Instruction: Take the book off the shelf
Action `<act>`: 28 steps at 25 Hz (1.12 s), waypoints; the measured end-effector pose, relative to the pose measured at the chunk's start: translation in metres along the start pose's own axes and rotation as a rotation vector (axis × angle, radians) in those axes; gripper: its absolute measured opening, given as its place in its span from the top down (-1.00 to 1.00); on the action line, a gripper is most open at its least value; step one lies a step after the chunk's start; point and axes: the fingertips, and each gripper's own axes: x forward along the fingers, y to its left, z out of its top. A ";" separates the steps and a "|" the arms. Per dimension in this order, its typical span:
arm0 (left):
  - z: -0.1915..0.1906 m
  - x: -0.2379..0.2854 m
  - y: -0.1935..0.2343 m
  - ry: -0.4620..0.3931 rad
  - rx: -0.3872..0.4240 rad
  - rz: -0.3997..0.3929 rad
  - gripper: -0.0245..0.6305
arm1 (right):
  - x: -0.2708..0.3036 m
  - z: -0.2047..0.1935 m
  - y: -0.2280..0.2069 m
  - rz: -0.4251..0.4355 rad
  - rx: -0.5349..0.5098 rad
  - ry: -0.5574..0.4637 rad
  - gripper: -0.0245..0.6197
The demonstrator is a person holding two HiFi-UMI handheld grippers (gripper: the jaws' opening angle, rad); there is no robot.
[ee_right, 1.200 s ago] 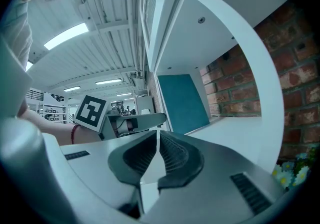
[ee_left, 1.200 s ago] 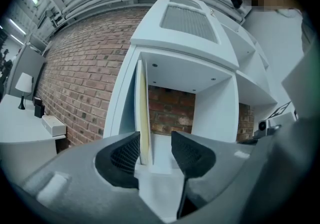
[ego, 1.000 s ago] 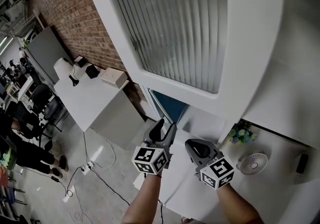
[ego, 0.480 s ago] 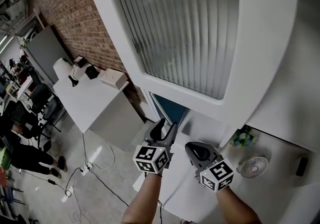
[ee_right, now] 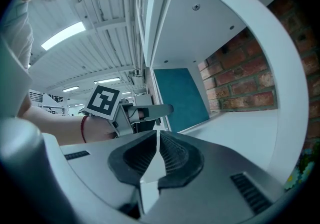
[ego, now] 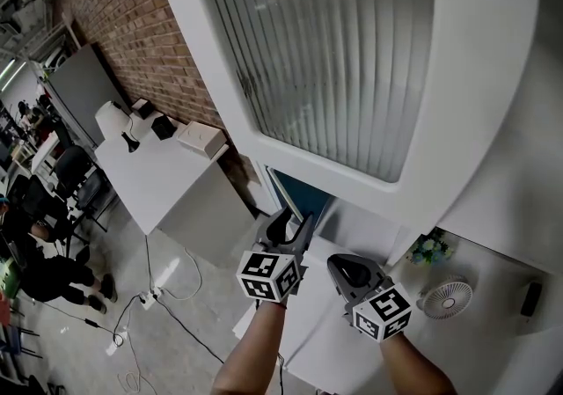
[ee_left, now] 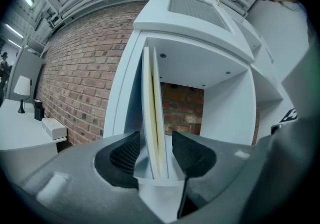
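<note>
Spread astride the upright book at centre frame, the left tool grips nothing yet — pulling now could topple it on the shelf; right tool pressed together.

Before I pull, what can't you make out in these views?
- Book title: the left gripper view shows only page edges; in the head view the door frame leaves just a teal sliver.
- Grip: the left gripper jaws flank the book, but whether the pads press it is unclear.
- Dark items on the far desk: too small in the head view.
</note>
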 end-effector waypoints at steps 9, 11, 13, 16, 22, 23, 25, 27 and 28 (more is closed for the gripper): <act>0.003 0.013 0.005 0.012 0.011 0.042 0.34 | 0.002 -0.001 -0.003 0.002 0.007 0.000 0.87; 0.003 0.016 0.004 0.017 0.012 0.046 0.34 | 0.002 -0.002 -0.003 0.002 0.007 0.000 0.87; 0.003 0.019 0.003 0.018 0.010 0.047 0.34 | 0.002 -0.003 -0.003 0.003 0.009 0.001 0.87; 0.005 0.023 0.001 0.017 0.007 0.043 0.35 | 0.001 -0.003 -0.004 0.005 0.011 0.003 0.87; 0.008 0.032 -0.003 0.021 0.016 0.029 0.36 | -0.004 -0.003 -0.007 0.001 0.012 0.006 0.87; 0.009 0.034 -0.003 0.022 0.019 0.029 0.36 | -0.004 -0.003 -0.008 0.001 0.012 0.006 0.87; 0.008 0.037 -0.003 0.024 0.023 0.028 0.37 | -0.005 -0.004 -0.009 0.000 0.013 0.007 0.87; 0.008 0.040 -0.003 0.026 0.027 0.027 0.37 | -0.005 -0.005 -0.010 -0.001 0.014 0.008 0.87; 0.009 0.041 -0.004 0.028 0.030 0.026 0.37 | -0.006 -0.005 -0.011 -0.002 0.015 0.009 0.87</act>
